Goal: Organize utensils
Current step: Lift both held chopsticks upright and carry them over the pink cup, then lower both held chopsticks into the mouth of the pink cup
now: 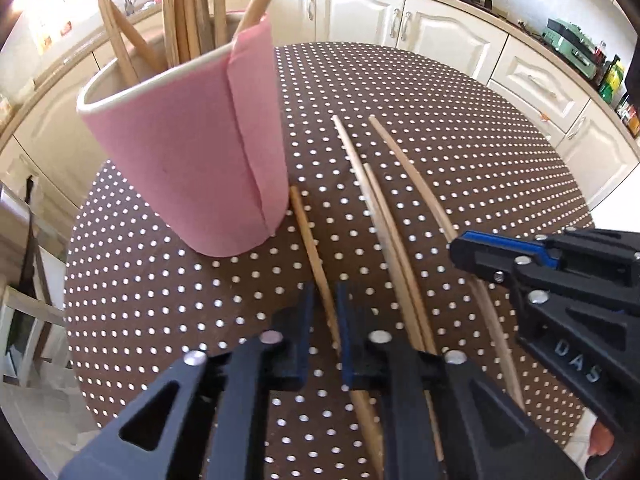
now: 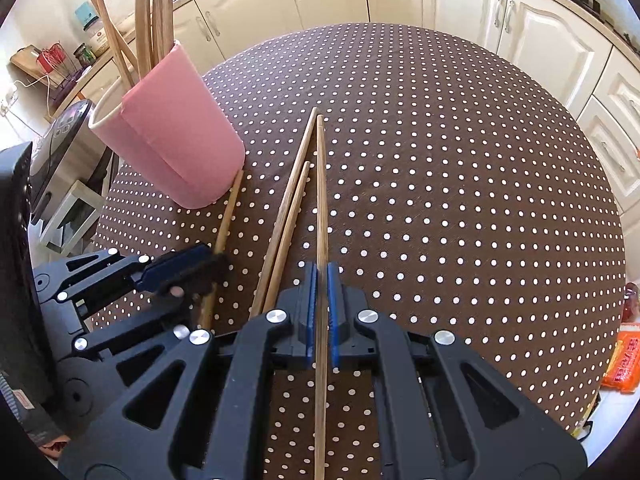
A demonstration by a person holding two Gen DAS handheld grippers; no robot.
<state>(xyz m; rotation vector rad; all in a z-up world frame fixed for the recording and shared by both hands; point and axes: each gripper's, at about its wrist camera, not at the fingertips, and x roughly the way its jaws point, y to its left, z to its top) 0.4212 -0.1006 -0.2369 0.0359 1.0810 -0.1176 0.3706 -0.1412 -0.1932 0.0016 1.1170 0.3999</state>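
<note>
Left tongs [image 1: 323, 320] closed on a single chopstick [image 1: 316, 252] whose far tip lies touching the base of the pink cup [image 1: 188, 152]. Right tongs [image 2: 320, 304] closed on another chopstick [image 2: 321, 200], running straight toward the tabletop's far edge. Between the two held sticks, a loose pair of chopsticks [image 2: 286, 224] lies flat on the dotted brown tabletop [image 2: 460, 180]. The cup stands near the left edge, already holding several upright chopsticks [image 2: 150, 28].

Chopstick tops [image 1: 188, 4] cropped (upper edge)
</note>
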